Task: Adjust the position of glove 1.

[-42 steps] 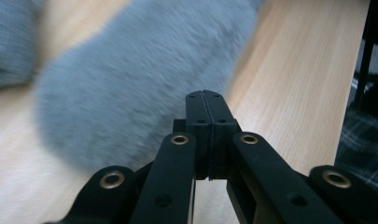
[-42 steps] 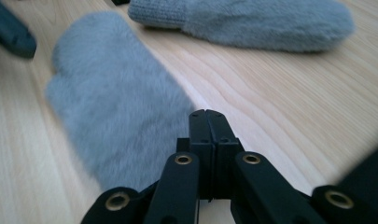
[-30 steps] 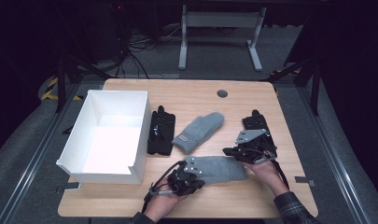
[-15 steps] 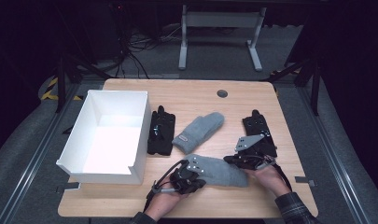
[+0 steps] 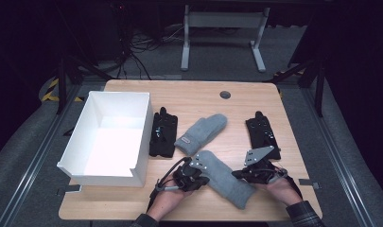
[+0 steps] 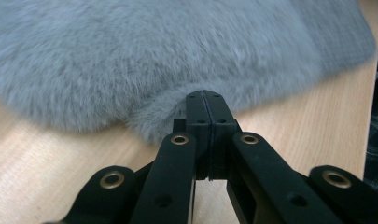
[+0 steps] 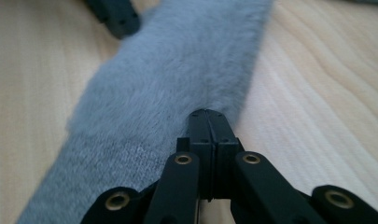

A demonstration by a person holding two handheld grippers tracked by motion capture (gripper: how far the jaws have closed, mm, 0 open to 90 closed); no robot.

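A fluffy grey mitten point(image 5: 224, 182) lies slanted on the wooden table point(image 5: 198, 97) near its front edge, held from both sides. My left gripper point(image 5: 201, 178) is shut on a tuft at the mitten's edge point(image 6: 130, 60), jaws pressed together point(image 6: 205, 95). My right gripper point(image 5: 237, 175) is shut on the opposite edge, where the fur meets the knitted cuff point(image 7: 177, 79), jaws together point(image 7: 207, 114). A second grey mitten point(image 5: 203, 130) lies in the middle of the table.
A white open box point(image 5: 111, 137) stands at the left. One black glove point(image 5: 163, 132) lies beside the box. Another black glove point(image 5: 261, 130) lies at the right, just behind my right gripper. A round cable hole point(image 5: 225, 94) sits near the far edge.
The held mitten has swung from lying crosswise to a slant, its right end now nearer the front edge. My right gripper has moved toward the front with it; the left barely shifted.
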